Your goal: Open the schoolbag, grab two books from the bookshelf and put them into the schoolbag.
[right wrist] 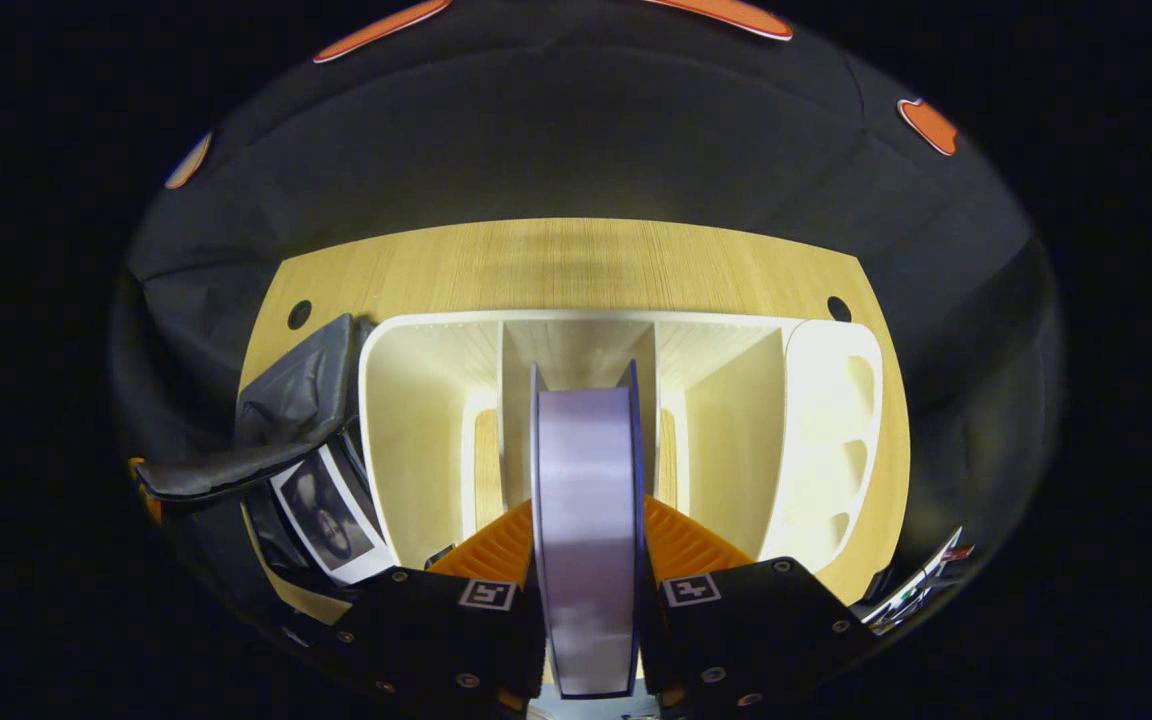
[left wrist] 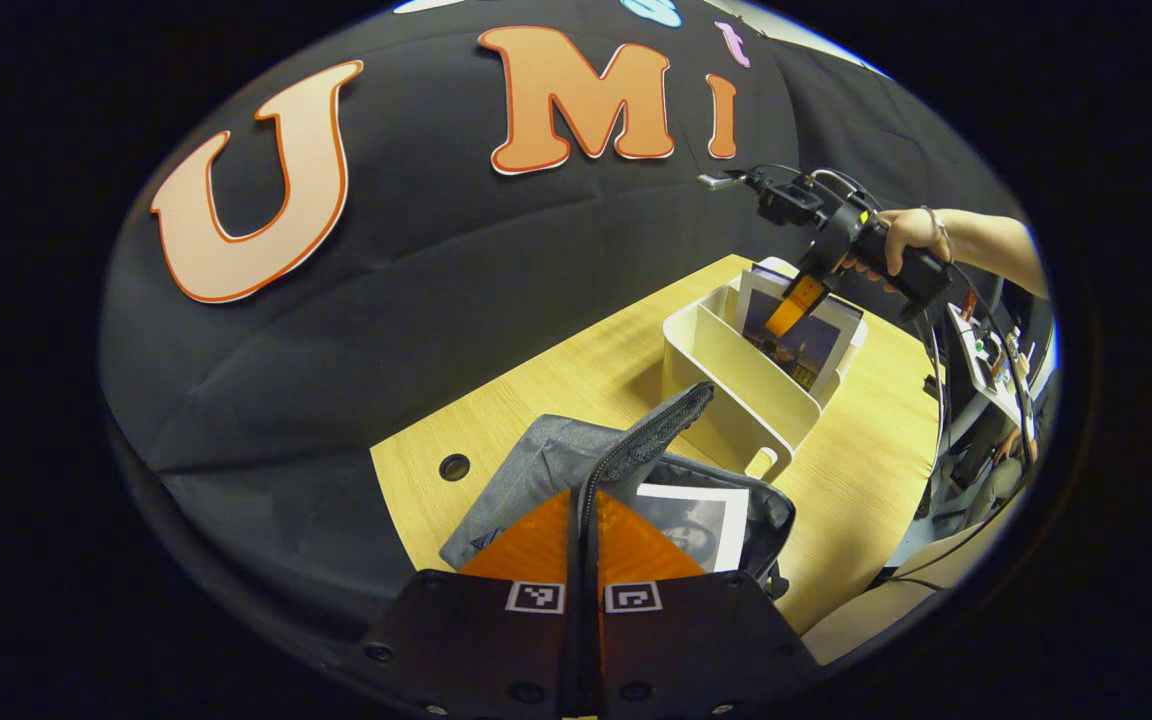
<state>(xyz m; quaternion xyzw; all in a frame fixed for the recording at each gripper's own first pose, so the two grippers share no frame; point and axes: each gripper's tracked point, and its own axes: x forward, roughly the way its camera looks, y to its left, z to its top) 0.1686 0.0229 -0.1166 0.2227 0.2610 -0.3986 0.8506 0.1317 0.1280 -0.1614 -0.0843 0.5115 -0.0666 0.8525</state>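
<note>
Reading my left gripper view from left to right, I see the wooden table (left wrist: pixel 576 390) running out from the booth wall, then the grey schoolbag (left wrist: pixel 556 465) lying open on it just ahead of the left gripper (left wrist: pixel 584 525). Its two fingers are pressed together on the raised edge of the bag's flap, along the zipper, which holds the mouth open. One book (left wrist: pixel 701 520) with a black-and-white cover lies inside the bag, just right of those fingers. Farther right stands the cream bookshelf (left wrist: pixel 736 385), and above it the right gripper (left wrist: pixel 794 305), held by a hand (left wrist: pixel 911 240), reaches down onto a dark-covered book standing in the rack. In my right gripper view the bag (right wrist: pixel 301 400) sits at the left edge, touching the rack's side wall — its book (right wrist: pixel 326 515) shows inside. At centre, the second book (right wrist: pixel 586 520) stands upright in the middle compartment of the bookshelf (right wrist: pixel 821 440), clamped edge-on between both right fingers.
</note>
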